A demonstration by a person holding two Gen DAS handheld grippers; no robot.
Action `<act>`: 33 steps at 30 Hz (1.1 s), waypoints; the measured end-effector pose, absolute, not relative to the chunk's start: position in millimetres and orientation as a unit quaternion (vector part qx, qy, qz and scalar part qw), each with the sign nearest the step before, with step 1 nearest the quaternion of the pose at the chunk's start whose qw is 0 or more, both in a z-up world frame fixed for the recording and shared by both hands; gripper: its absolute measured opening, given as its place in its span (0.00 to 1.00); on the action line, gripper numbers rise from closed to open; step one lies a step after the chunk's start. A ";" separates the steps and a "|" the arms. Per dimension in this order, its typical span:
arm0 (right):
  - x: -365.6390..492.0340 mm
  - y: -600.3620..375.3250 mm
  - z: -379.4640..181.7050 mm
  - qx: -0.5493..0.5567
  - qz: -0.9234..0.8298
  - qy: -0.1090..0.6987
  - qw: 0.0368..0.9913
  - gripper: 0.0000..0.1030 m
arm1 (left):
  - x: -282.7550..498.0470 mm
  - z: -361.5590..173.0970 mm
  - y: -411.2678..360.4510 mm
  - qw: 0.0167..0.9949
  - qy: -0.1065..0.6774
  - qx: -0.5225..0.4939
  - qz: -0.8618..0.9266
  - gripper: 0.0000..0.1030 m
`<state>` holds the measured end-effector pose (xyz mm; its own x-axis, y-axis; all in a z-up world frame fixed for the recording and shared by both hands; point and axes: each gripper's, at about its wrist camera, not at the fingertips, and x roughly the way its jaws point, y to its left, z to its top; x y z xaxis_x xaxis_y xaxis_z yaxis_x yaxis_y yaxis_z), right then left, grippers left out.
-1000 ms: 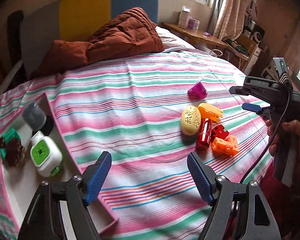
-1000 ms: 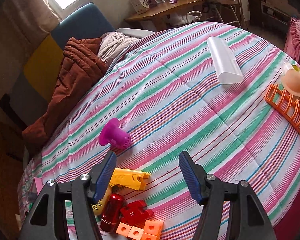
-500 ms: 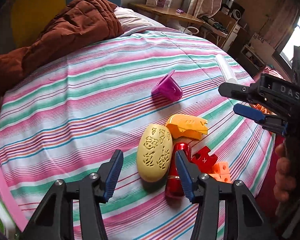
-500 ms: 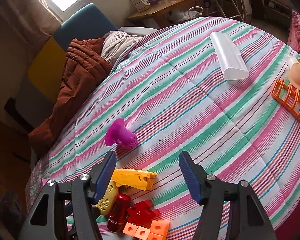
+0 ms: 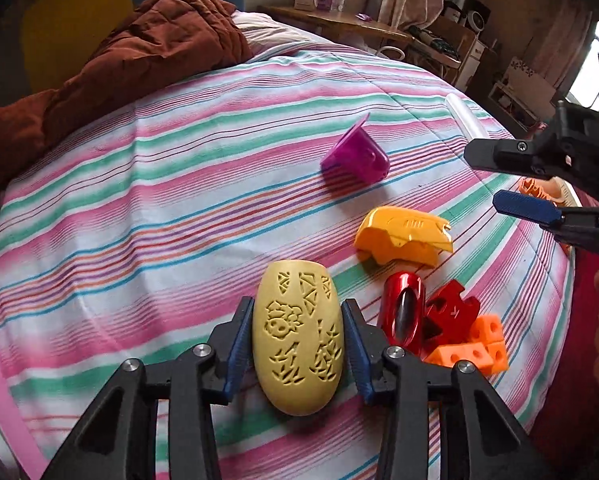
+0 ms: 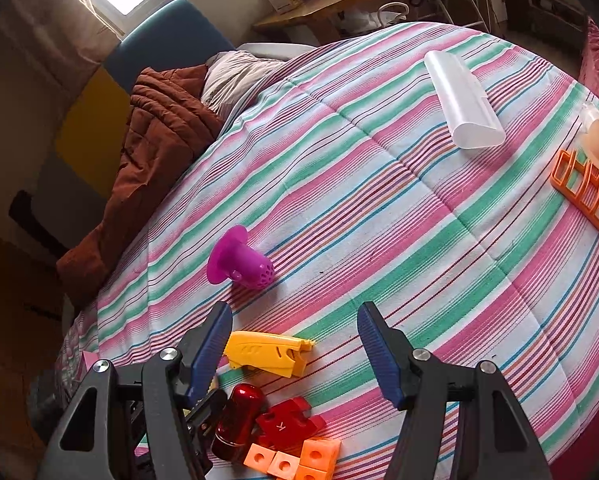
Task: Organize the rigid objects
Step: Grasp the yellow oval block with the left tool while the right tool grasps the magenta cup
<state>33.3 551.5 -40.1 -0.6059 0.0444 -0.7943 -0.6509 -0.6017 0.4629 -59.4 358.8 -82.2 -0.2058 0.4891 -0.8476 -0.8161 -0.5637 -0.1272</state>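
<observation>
Yellow oval case [image 5: 298,336] w/ cut-out patterns lies on the striped bed cover [image 5: 179,200], between the blue pads of the left hand-held gripper [image 5: 298,354]; jaws closing, pads right at its sides. Just beside it: red capsule [image 5: 402,312], red block [image 5: 451,314], orange cubes [image 5: 475,350], orange-yellow piece [image 5: 405,236]. Purple strainer [image 6: 241,260] sits apart, further up the bed. Right hand-held gripper [image 6: 295,354] hangs open over the cover, nothing between its pads.
</observation>
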 end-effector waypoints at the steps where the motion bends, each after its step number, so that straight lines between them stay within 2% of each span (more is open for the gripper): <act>1: 33.7 551.4 -40.3 -0.389 0.806 0.390 0.216 0.64 | -57.6 -82.7 346.6 0.427 0.168 -0.456 0.762 0.42; 5: 30.4 548.4 -41.7 -0.397 0.807 0.383 0.213 0.64 | -42.0 -85.8 307.2 0.408 0.149 -0.439 0.787 0.40; 12: 16.0 528.1 -45.5 -0.432 0.817 0.333 0.186 0.63 | -30.7 -90.0 298.5 0.403 0.149 -0.412 0.804 0.39; 23: -40.7 510.2 -43.8 -0.503 0.843 0.139 0.130 0.63 | -29.4 -92.3 291.1 0.413 0.134 -0.400 0.807 0.39; 32: -83.4 516.4 -67.2 -0.532 0.837 0.072 0.106 0.62 | -30.8 -92.7 289.5 0.417 0.120 -0.402 0.806 0.39; 33: -88.4 515.2 -68.7 -0.531 0.838 0.072 0.101 0.54 | -30.7 -92.6 289.6 0.418 0.118 -0.402 0.806 0.39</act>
<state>-88.4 515.2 -68.7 -0.4156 0.0926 -0.9048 -0.2445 -0.9696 0.0131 -30.7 289.6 -92.6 -0.3276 0.5781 -0.7473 -0.7685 -0.6231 -0.1451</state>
